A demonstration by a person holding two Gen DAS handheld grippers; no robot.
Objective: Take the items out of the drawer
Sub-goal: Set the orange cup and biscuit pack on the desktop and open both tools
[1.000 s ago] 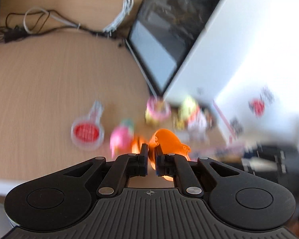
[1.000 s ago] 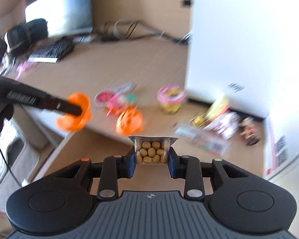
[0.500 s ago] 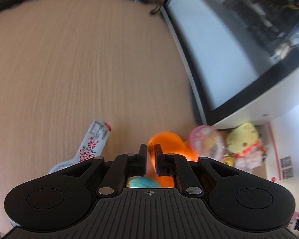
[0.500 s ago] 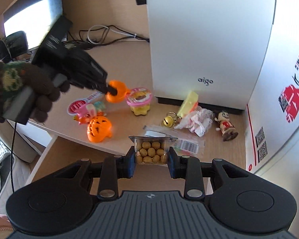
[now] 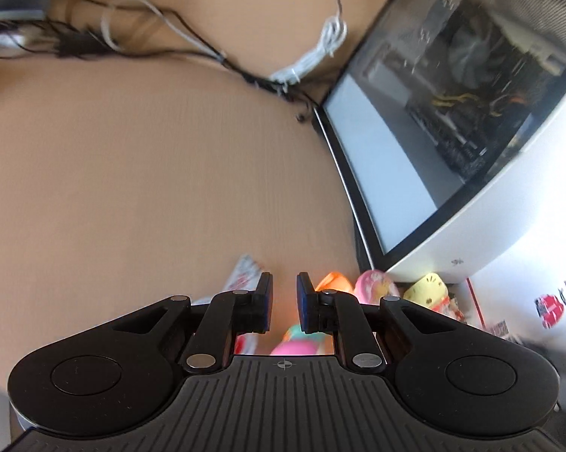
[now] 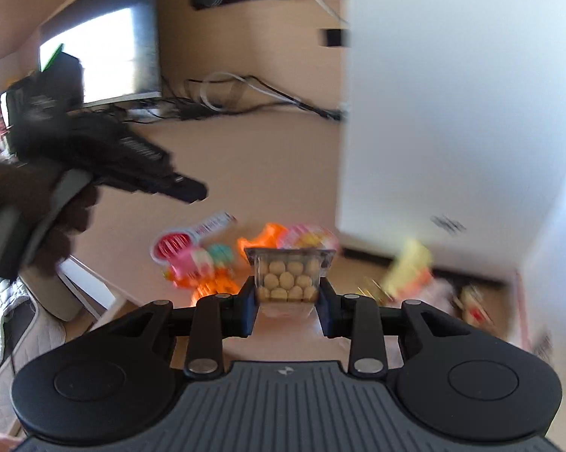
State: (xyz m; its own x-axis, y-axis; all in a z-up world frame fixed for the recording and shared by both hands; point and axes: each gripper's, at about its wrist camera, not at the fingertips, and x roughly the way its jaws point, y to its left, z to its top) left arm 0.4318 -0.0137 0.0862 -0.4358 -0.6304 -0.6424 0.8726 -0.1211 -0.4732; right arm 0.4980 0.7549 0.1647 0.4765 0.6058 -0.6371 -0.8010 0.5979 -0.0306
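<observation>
Wooden desk [image 5: 132, 188] beside white PC case [image 6: 452, 94]. Left gripper [image 5: 284, 301] jaws opening, nothing between them. Right gripper [image 6: 287, 301] clamps clear packet of yellow balls [image 6: 288, 278].

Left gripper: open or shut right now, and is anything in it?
Opening, and empty. The left gripper shows a bare gap between its fingers; the orange toy sits on the desk beyond them.
</observation>
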